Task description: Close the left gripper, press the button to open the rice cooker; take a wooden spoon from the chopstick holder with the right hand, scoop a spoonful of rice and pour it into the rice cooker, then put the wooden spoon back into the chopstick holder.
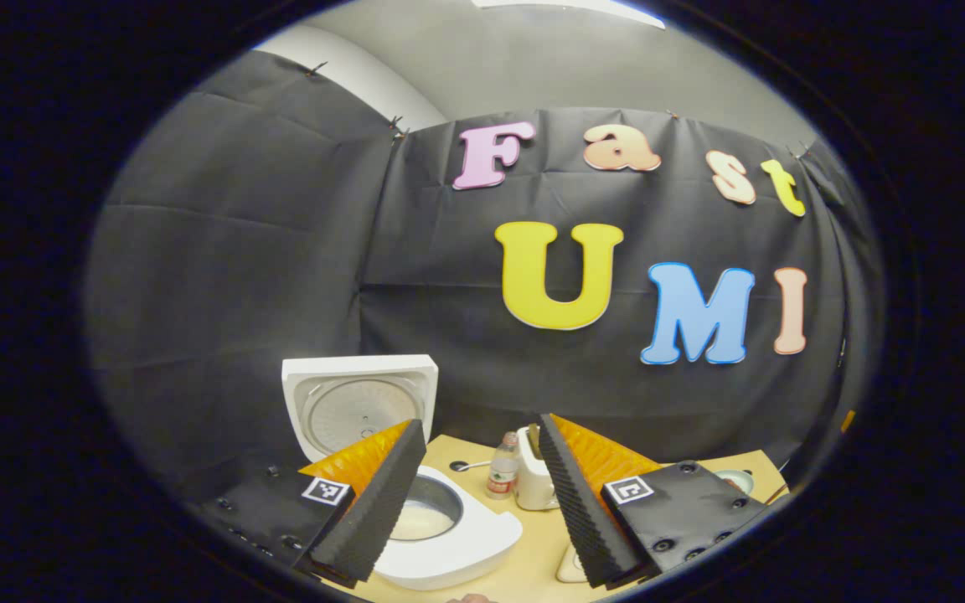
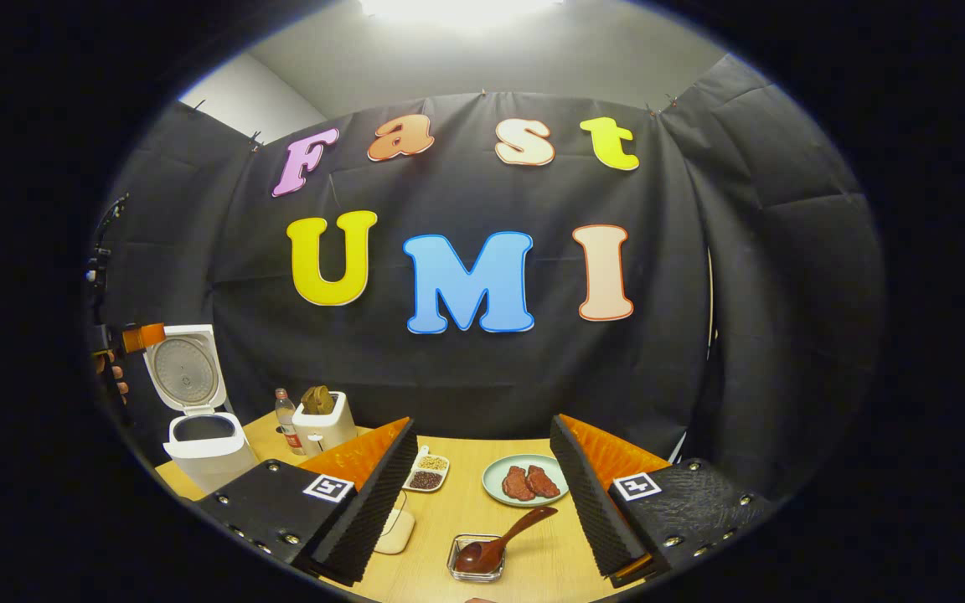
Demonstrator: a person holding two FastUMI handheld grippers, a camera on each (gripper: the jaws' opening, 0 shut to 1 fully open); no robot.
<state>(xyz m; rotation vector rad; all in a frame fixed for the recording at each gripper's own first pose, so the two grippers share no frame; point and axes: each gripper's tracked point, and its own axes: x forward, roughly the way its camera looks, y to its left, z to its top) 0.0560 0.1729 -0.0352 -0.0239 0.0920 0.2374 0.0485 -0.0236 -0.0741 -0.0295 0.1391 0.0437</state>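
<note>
The white rice cooker stands open with its lid raised, and pale contents show in the pot. My left gripper hovers open just above and in front of it, holding nothing. In the right gripper view the cooker is at the far left, lid up. A dark wooden spoon lies with its bowl in a small clear square holder, handle pointing up and right. My right gripper is open above the spoon, not touching it.
On the wooden table are a bottle, a white toaster holding bread, a divided dish of grains, a green plate with meat and a small white pad. A hand shows at the far left.
</note>
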